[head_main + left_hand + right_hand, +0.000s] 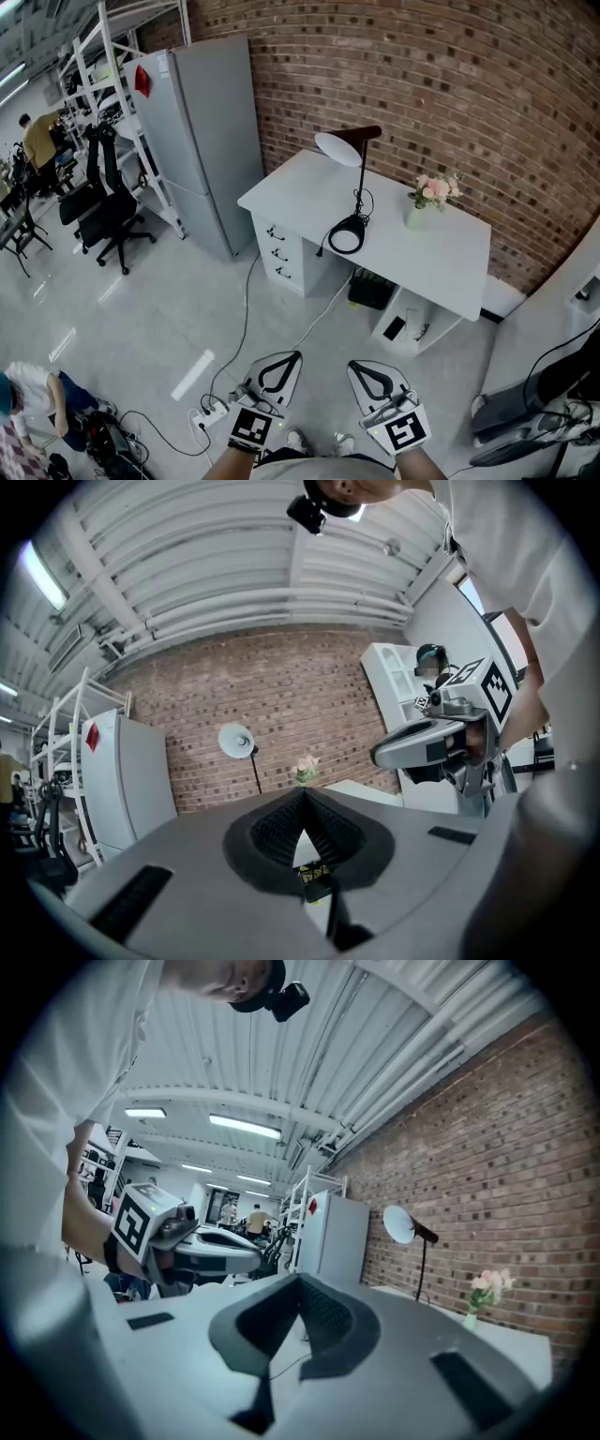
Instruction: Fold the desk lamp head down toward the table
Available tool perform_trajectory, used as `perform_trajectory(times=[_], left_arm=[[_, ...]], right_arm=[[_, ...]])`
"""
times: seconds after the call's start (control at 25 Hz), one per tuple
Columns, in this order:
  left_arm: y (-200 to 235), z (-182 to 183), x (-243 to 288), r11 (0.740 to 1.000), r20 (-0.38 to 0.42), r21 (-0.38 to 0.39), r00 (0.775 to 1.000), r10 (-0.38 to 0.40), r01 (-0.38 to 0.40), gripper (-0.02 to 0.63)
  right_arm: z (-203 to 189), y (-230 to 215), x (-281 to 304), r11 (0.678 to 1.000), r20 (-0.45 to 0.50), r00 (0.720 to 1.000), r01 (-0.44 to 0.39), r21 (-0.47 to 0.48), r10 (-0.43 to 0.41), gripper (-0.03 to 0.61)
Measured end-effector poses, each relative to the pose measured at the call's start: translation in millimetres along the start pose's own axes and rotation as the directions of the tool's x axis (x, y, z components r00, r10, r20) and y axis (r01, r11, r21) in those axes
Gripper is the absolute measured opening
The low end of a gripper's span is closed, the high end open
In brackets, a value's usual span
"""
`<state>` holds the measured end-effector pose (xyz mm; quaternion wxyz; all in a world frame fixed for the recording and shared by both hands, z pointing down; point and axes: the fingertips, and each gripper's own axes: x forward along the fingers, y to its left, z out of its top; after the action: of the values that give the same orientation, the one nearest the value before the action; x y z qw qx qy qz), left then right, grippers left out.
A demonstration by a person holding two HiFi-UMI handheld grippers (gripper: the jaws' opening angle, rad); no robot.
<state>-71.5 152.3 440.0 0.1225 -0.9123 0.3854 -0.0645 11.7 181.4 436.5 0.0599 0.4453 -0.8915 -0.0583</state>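
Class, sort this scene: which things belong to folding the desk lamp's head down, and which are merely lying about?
Belongs: black desk lamp with white round head; white desk under it; left gripper and right gripper, both shut.
Lying about: pink flowers in a small vase; tall grey refrigerator; black office chair; white power strip on the floor.

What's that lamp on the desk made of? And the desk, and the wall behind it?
The black-stemmed desk lamp with a round white head looks like matte plastic on a thin metal rod, probably. The white desk looks like smooth laminated or painted board: flat and even. The red-brown wall is rough brick; mortar lines show.
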Motion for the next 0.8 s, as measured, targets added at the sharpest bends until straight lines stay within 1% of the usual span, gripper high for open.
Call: perform_trajectory(times=[0.32,0.56,0.8], left_arm=[[14.7,-5.8,-5.6,1.000,0.014,-0.008,1.000,-0.021,0.021,0.003],[29.4,-17.0,-9.1,0.999,0.030,-0.030,0.999,-0.044,0.045,0.003],[38.4,-26.9,-13.3,0.997,0.034,-0.032,0.997,-0.074,0.075,0.003]], right_arm=[[4.3,7.4,13.4,0.999,-0.017,0.999,0.031,-0.020,-0.031,0.015],[6.2,13.3,26.6,0.997,-0.031,0.997,0.071,-0.018,-0.072,0.015],[7.3,20.7,39.2,0.995,-0.038,0.994,0.097,-0.031,-0.098,0.015]])
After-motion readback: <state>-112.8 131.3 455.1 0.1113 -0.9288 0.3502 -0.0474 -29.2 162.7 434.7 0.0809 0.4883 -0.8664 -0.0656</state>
